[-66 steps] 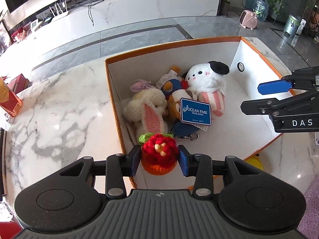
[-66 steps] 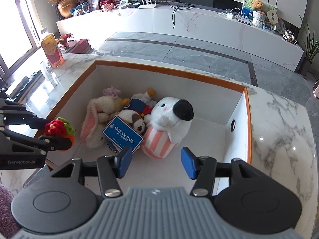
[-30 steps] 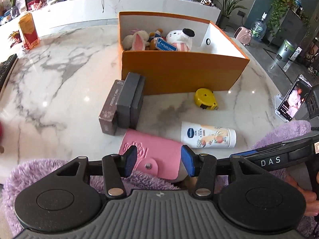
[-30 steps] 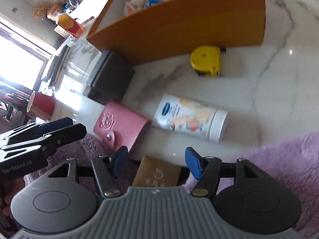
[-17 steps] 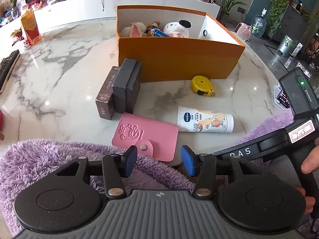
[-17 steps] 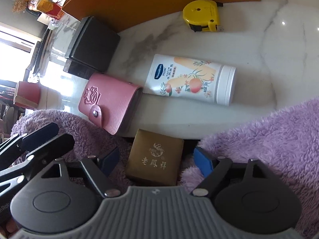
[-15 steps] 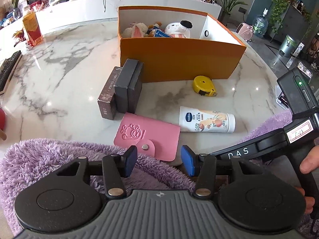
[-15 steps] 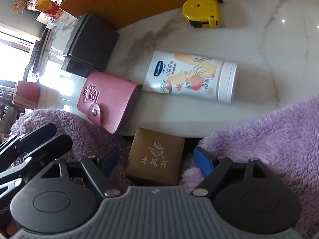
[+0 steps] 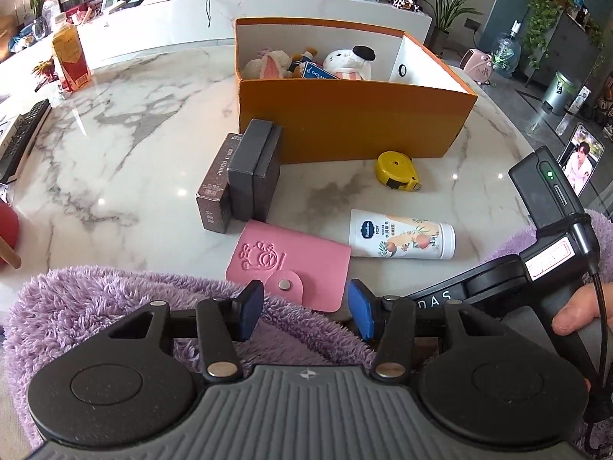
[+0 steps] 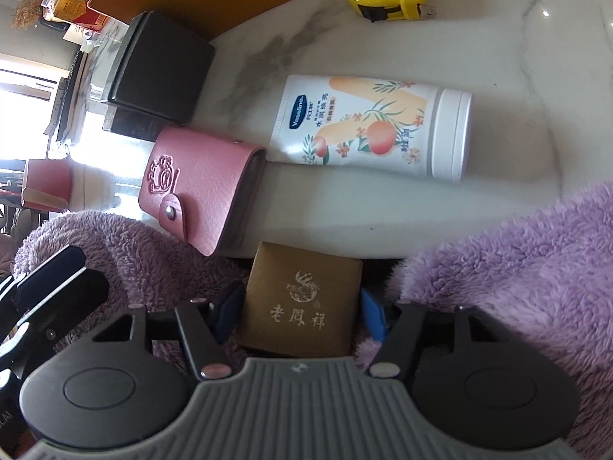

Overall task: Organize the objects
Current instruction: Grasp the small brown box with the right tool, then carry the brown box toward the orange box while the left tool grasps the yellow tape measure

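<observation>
A small gold-brown box [image 10: 302,303] with gold lettering lies just below the table's edge, between purple fleece sleeves. My right gripper [image 10: 300,314] straddles it. Its jaws are closing and both blue pads [image 10: 230,308] touch the box's sides. My left gripper [image 9: 306,312] stands open and empty over the fleece, just short of a pink card holder [image 9: 291,264]. On the marble table [image 9: 134,122] lie a white lotion tube [image 9: 402,234] and a yellow tape measure [image 9: 396,170]. Behind them stands an orange box [image 9: 356,130] holding plush toys [image 9: 346,63].
Two dark boxes [image 9: 254,174] and a brown card box [image 9: 216,188] stand upright left of the orange box. A keyboard [image 9: 19,138] lies at the left edge, a red carton [image 9: 71,57] at the far left, and a phone [image 9: 580,163] on the right.
Both grippers pulled back from the orange box to the table's near edge, and the left one no longer holds the red knitted toy. The right sank onto the brown box, opened wider, then closed in.
</observation>
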Demonstrator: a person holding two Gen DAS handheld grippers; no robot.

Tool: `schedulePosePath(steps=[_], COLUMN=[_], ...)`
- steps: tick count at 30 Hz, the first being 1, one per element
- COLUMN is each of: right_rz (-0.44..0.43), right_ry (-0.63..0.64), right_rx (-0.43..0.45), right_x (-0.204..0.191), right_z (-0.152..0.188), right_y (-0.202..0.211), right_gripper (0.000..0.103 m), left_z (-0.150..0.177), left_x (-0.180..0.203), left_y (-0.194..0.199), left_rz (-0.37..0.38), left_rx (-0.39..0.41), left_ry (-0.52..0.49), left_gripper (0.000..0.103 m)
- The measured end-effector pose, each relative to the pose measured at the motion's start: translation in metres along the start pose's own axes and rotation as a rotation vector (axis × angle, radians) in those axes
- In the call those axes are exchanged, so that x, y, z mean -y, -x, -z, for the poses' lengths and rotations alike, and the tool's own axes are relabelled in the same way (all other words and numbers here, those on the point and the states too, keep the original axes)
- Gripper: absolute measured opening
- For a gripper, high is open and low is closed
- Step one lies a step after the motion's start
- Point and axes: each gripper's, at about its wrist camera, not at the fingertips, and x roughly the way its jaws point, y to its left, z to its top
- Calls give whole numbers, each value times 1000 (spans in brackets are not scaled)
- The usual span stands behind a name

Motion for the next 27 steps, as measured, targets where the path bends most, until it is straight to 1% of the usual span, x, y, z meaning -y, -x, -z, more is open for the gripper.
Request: schedulePosePath(steps=[5,10,14,18,20,23,27], right_rz=[13,17,26,45,66,119,192], right_ry=[42,79,122,154,165,173,158], right_rx=[36,84,159,249,297,366,416], right_x=[-7,-12,-18,-23,-22,-16,-1], right_z=[6,13,16,11,8,1,-13], right_y=[6,25,50,76,88,110,121], right_gripper=[65,65,64,64,64,64,65], left_z=[-1,-7,-15,-25,-31,-38,-49], left_x=[2,5,8,13,16,22,30], left_y=[-1,0,-1,-4,-7,-14,-26], left_rz=[-2,3,26,45,53,68,87], left_rx=[-1,20,45,67,77,89,101], left_ry=[-2,-7,-1,3,-2,-8,-18], left_gripper=[57,57,57,57,57,57,57])
